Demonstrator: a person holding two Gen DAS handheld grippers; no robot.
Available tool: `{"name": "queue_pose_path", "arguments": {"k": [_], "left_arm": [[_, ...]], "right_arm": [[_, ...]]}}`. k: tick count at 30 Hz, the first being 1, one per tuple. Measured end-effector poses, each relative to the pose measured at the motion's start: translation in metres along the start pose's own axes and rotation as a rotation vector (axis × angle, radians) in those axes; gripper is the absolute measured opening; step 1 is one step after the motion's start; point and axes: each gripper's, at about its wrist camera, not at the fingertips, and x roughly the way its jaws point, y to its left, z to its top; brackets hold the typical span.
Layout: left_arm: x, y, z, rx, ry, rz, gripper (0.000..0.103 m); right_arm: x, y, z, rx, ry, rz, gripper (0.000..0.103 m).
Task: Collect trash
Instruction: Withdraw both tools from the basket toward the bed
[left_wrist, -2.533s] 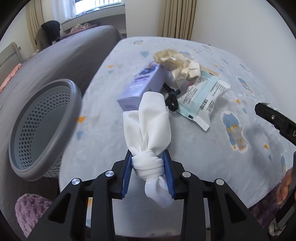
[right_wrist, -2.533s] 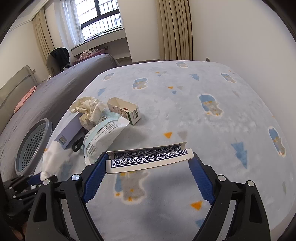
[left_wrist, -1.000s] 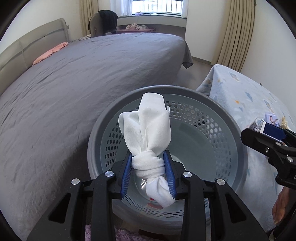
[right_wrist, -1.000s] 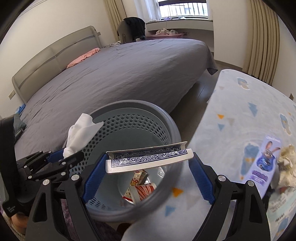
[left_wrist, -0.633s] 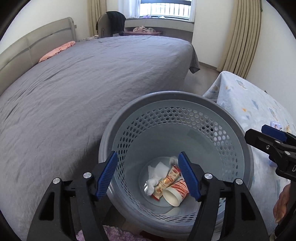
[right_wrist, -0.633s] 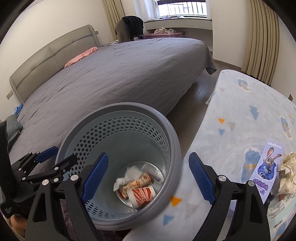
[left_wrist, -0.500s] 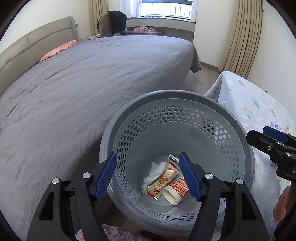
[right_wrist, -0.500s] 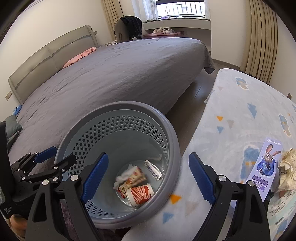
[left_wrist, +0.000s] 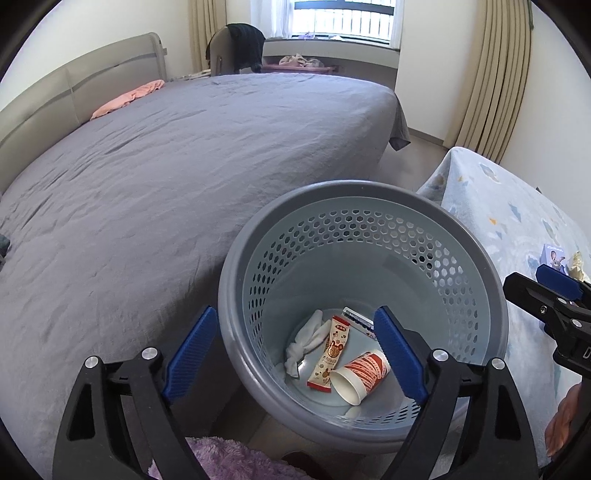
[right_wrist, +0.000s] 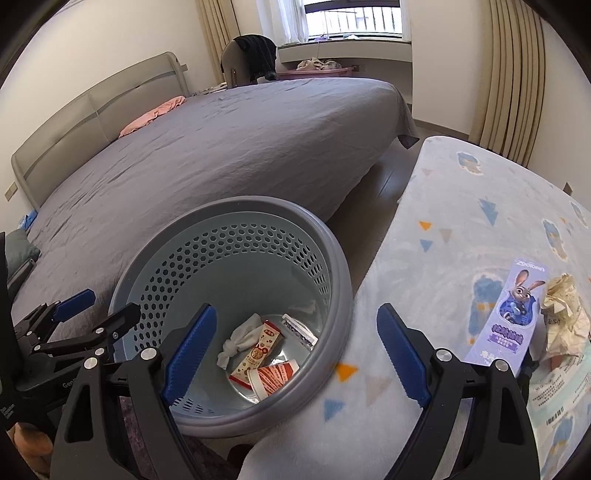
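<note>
A grey perforated basket (left_wrist: 362, 188) (right_wrist: 236, 206) stands on the floor between the bed and the table. On its bottom lie a knotted white tissue (left_wrist: 308, 341) (right_wrist: 240, 339), a snack wrapper (left_wrist: 330, 352), a red-striped paper cup (left_wrist: 360, 373) and a blue card box (right_wrist: 299, 330). My left gripper (left_wrist: 291, 332) hovers over the basket's near-left rim, its jaws opening with nothing between them. My right gripper (right_wrist: 295, 317) is open and empty above the basket's right side. On the table remain a purple rabbit box (right_wrist: 513, 314), crumpled paper (right_wrist: 565, 314) and a white-teal packet (right_wrist: 554, 395).
A wide bed with a grey cover (left_wrist: 166, 166) fills the left and back. The table with a pale blue patterned cloth (right_wrist: 461, 229) runs along the right. A purple fluffy rug (left_wrist: 221, 458) lies under the basket's near side. A hand (left_wrist: 561, 421) shows at lower right.
The left gripper let go of the knotted tissue and the right let go of the card box; both dropped into the basket. The left jaws have since spread wider.
</note>
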Motion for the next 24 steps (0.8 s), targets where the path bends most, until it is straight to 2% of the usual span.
{"name": "queue_pose_path", "arguments": {"k": [5, 24], "left_arm": [[-0.011, 0.003, -0.003, -0.006, -0.014, 0.01, 0.091], [-0.054, -0.011, -0.018, 0.006, -0.056, -0.006, 0.096]], "right_arm": [[-0.011, -0.001, -0.006, 0.015, -0.006, -0.004, 0.085], [-0.063, -0.018, -0.04, 0.062, -0.031, -0.079, 0.085]]}}
